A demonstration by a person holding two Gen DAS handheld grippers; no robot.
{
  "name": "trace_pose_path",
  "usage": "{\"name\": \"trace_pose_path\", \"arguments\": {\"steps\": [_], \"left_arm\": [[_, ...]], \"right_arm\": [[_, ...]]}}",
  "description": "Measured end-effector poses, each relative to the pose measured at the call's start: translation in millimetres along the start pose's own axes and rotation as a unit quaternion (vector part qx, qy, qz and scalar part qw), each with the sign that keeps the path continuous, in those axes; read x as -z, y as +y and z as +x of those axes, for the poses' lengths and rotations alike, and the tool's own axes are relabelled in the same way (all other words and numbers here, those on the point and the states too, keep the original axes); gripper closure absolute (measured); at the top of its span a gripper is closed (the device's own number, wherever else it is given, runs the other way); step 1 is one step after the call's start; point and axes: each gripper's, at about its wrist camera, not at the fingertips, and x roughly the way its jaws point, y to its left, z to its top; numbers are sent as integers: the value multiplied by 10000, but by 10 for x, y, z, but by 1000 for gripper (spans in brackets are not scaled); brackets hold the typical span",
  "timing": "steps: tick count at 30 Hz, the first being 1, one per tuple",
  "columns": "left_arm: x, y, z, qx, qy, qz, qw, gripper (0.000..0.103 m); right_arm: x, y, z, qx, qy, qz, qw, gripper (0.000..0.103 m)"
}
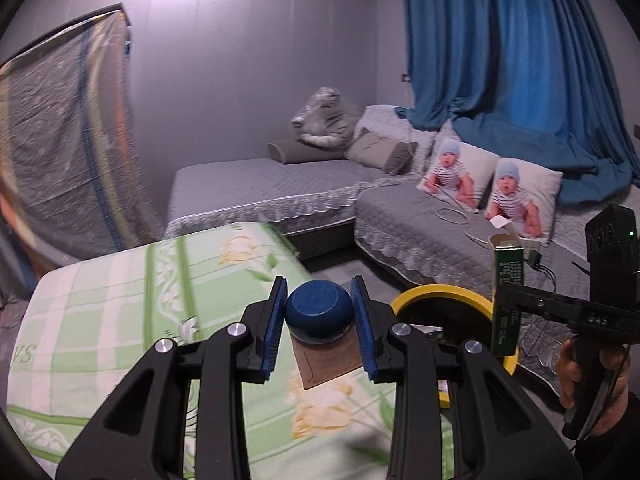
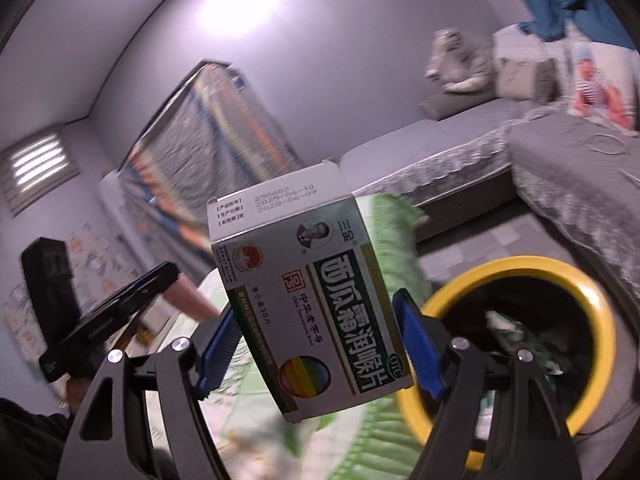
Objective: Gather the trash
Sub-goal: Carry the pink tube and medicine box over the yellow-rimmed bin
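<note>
Holding a green and white medicine box [image 2: 310, 292] between the blue pads [image 2: 418, 346] of the right gripper [image 2: 320, 350], jaws closed on its narrow sides near the lower end, the box tilting up and out. Hanging just beside the yellow-rimmed bin [image 2: 516, 268], not yet over the opening. Looking light and probably empty, though not telling for sure; thin card, stiff along the edges but crushing easily across the broad faces, so gripping the narrow sides gently. Top flap standing open in the left view [image 1: 505, 240].

Clamping a small dark blue rounded bottle [image 1: 320, 308] in the left gripper [image 1: 320, 330], pads pressing either side of it, above a brown card [image 1: 326, 364] on the green floral bedding [image 1: 120, 300]. Smooth, curved and hard, so likely slipping if squeezed off centre.
</note>
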Motion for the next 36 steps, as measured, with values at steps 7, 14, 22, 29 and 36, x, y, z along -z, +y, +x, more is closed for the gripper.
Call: {"name": "trace_pose_path", "arguments": {"steps": [7, 14, 22, 29, 36], "left_arm": [[-51, -497, 296, 445, 44, 334, 9984, 72], [-34, -823, 516, 681, 46, 493, 9965, 72], [7, -1052, 933, 969, 148, 544, 9937, 72], [154, -1223, 1397, 1090, 378, 672, 9911, 72], [322, -1333, 1859, 1047, 897, 688, 9881, 72]], "right_arm": [[88, -472, -217, 851, -448, 355, 9947, 32], [119, -811, -181, 1089, -460, 702, 9905, 32], [199, -1118, -182, 1575, -525, 991, 9811, 32], [265, -1262, -117, 1998, -478, 1076, 9727, 32], [333, -1446, 79, 2171, -88, 1317, 9672, 32]]}}
